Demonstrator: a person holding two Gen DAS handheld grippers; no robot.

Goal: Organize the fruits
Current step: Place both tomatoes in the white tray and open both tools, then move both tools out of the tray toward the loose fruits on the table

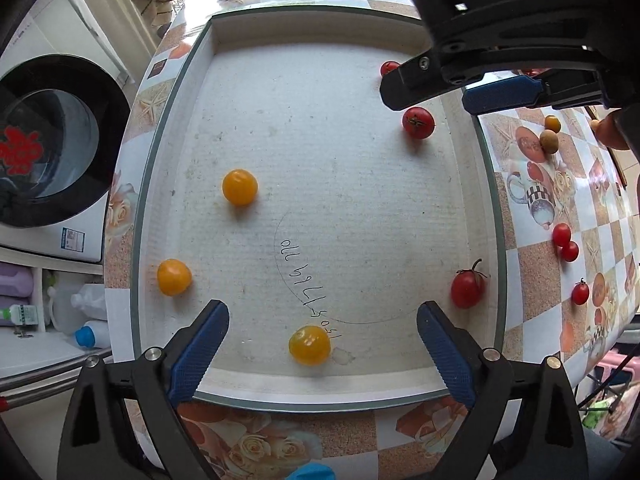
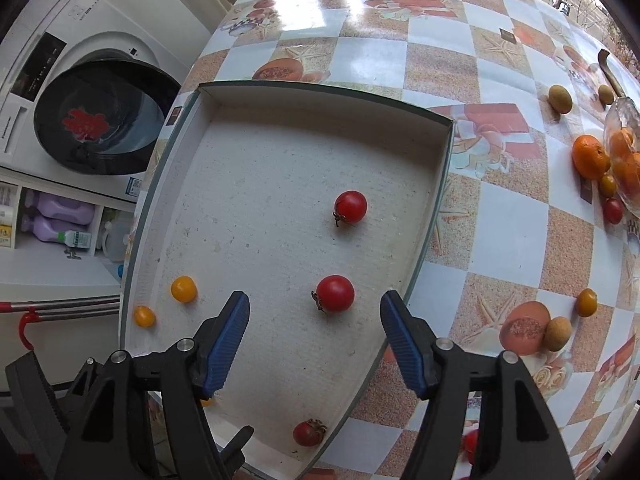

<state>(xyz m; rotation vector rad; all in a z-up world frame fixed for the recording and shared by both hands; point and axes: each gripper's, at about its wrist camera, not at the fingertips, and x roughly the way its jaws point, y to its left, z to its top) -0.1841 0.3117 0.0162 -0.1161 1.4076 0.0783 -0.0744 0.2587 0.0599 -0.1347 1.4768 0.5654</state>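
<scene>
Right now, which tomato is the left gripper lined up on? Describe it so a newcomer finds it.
Start at the shallow white tray on the checkered tablecloth. Along its near edge, between the open left gripper fingers, lies a yellow tomato beside handwritten ink. The other two yellows sit further left; all the reds keep right.

Left tongs (image 1: pixel 322 354): black plastic arms, each tipped by a ribbed blue pad (image 1: pixel 200 354); round silver screws sit behind the pads; right tongs (image 2: pixel 316 342) are the same build, black with blue ribbed pads (image 2: pixel 226 346) and silver screws; seen from the left camera, their body bears raised letters "DAS"; a bit of skin (image 1: pixel 610 132) shows beside it.
</scene>
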